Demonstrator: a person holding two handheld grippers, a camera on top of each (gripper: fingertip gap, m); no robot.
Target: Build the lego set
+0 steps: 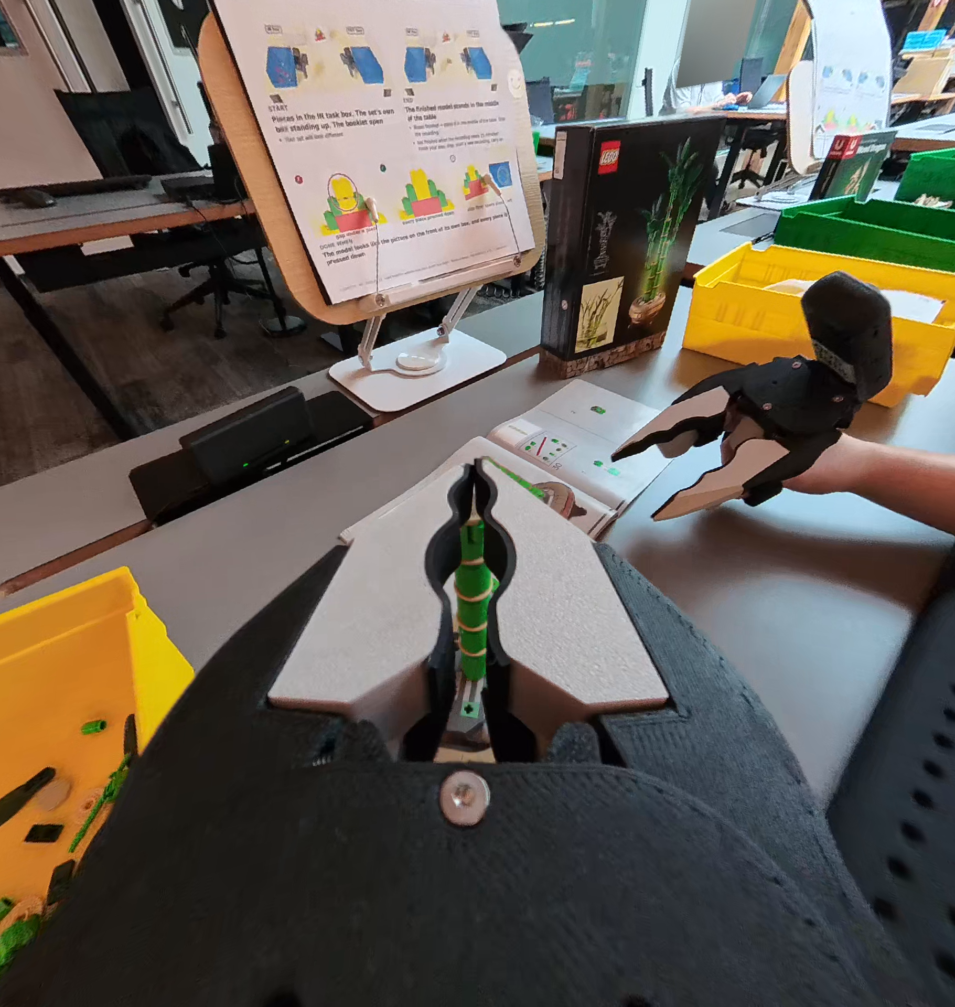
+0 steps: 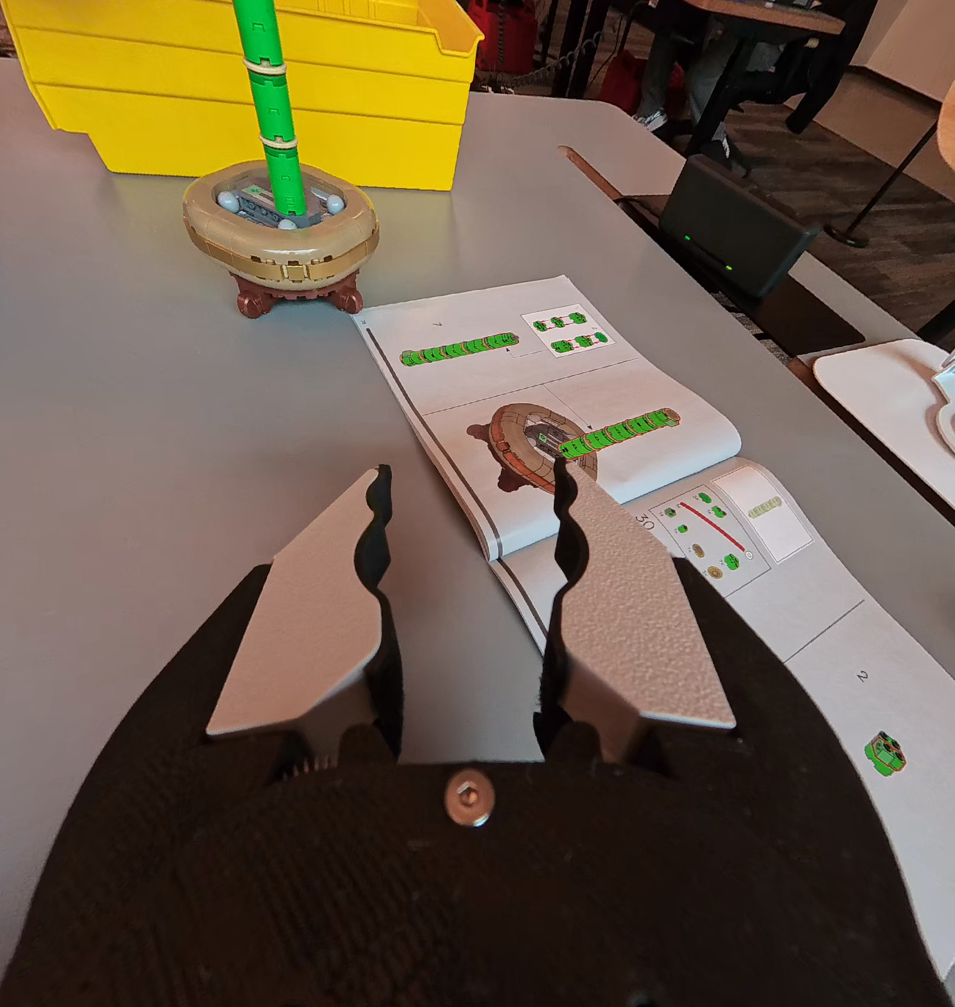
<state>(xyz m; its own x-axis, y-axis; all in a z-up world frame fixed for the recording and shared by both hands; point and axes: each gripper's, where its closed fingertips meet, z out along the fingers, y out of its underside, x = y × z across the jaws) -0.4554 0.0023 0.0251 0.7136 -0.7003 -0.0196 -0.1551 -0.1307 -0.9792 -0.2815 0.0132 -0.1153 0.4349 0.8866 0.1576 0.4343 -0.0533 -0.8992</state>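
My left gripper (image 1: 475,468) is shut on the green bamboo stalk (image 1: 472,599), and I look down along it to the grey centre of the pot (image 1: 467,711). In the right wrist view the stalk (image 2: 273,109) stands upright in the tan pot (image 2: 279,245) on brown feet, and its top runs out of frame. My right gripper (image 2: 470,468) is open and empty, low over the table at the left edge of the open instruction booklet (image 2: 546,392). The right gripper also shows in the left wrist view (image 1: 638,485), by the booklet (image 1: 567,430).
A yellow bin (image 1: 55,681) with several loose green and black pieces sits at the left, right behind the pot (image 2: 246,82). Another yellow bin (image 1: 747,321), green bins (image 1: 873,229), the set's box (image 1: 622,240), a sheet stand (image 1: 388,163) and a black device (image 2: 731,218) line the far side. My right fingertips sit around 25 cm from my left ones. The black device (image 2: 731,218) lies around 35 cm away from my right fingertips. It is also in sight in the left wrist view (image 1: 256,430).
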